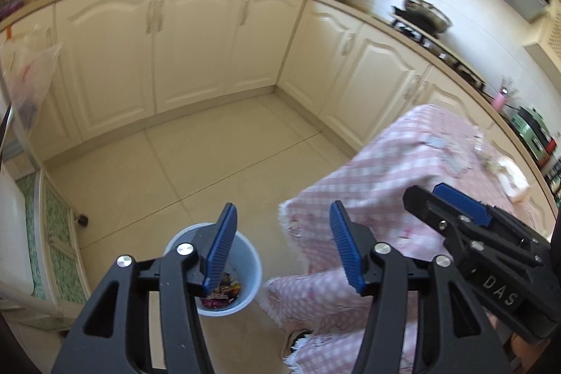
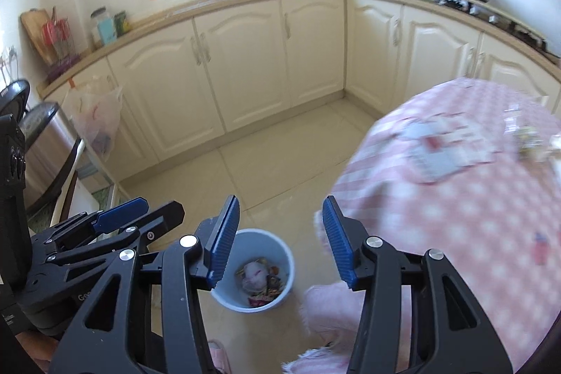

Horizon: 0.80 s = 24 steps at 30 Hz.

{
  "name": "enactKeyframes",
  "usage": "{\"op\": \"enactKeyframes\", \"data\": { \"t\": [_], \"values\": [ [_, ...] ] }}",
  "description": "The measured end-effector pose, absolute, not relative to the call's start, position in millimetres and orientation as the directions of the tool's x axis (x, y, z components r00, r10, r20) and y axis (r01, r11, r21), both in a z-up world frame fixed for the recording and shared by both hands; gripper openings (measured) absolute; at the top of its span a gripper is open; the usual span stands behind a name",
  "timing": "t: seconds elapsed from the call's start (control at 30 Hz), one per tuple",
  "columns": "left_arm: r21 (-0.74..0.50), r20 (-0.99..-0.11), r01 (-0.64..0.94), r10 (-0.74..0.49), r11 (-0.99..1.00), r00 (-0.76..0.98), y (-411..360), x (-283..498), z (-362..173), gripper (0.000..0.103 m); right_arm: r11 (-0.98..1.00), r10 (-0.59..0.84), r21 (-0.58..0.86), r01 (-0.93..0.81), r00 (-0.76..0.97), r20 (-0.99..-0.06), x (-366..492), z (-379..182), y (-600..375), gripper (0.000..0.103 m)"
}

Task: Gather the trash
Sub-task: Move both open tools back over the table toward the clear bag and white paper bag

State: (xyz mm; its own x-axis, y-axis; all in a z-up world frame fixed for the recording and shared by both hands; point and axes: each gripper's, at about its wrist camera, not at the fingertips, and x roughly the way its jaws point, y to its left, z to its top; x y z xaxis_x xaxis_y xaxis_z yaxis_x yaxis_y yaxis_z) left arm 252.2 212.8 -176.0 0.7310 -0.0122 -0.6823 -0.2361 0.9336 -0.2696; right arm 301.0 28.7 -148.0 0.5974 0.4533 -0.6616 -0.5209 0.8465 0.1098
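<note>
You are between pickups: both tools hang above the pale blue round plastic bin (image 2: 257, 269) on the cream tiled floor (image 1: 196, 156), and neither has anything in it. Your left gripper (image 1: 284, 244) stands with its blue ribbed pads parted to about a middling gap, with only the bin and floor showing between them; your right gripper (image 2: 280, 237) is parted to a similar gap and is likewise empty. The bin sits just beside the hanging hem of the pink-and-white checked tablecloth (image 2: 455, 216) and already holds crumpled wrappers and a whitish wad (image 2: 254, 272), so I judge that a drop has been made and the step in hand is the return to the table for more. What remains to collect lies on the tabletop: a flat grey-and-white paper packet (image 2: 434, 146) near the middle of the cloth, and some small crumpled clear and whitish scraps (image 1: 508, 170) toward the far edge, too blurred to name surely. Your next move calls for swinging both tools up and over to the table, choosing one piece for each, and coming in low with the pads apart so that a thin packet lying flat on cloth can be pinched without bunching the fabric with it.
</note>
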Motion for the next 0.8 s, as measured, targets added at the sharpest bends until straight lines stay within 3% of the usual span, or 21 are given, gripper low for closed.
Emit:
{"op": "enactKeyframes", "data": {
  "t": [0.47, 0.8],
  "values": [
    [-0.205, -0.623, 0.074, -0.188, 0.976, 0.759, 35.7, 277.7, -120.1, 0.062, 0.949, 0.301, 0.107, -0.296, 0.757, -0.579, 295.3, -104.8, -148.3, 0.052],
    [-0.183, -0.657, 0.148, -0.233, 0.972, 0.717, -38.8, 331.1, -123.5, 0.063, 0.984, 0.18, 0.111, -0.141, 0.781, -0.599, 331.0, -117.2, -246.4, 0.053]
  ]
}}
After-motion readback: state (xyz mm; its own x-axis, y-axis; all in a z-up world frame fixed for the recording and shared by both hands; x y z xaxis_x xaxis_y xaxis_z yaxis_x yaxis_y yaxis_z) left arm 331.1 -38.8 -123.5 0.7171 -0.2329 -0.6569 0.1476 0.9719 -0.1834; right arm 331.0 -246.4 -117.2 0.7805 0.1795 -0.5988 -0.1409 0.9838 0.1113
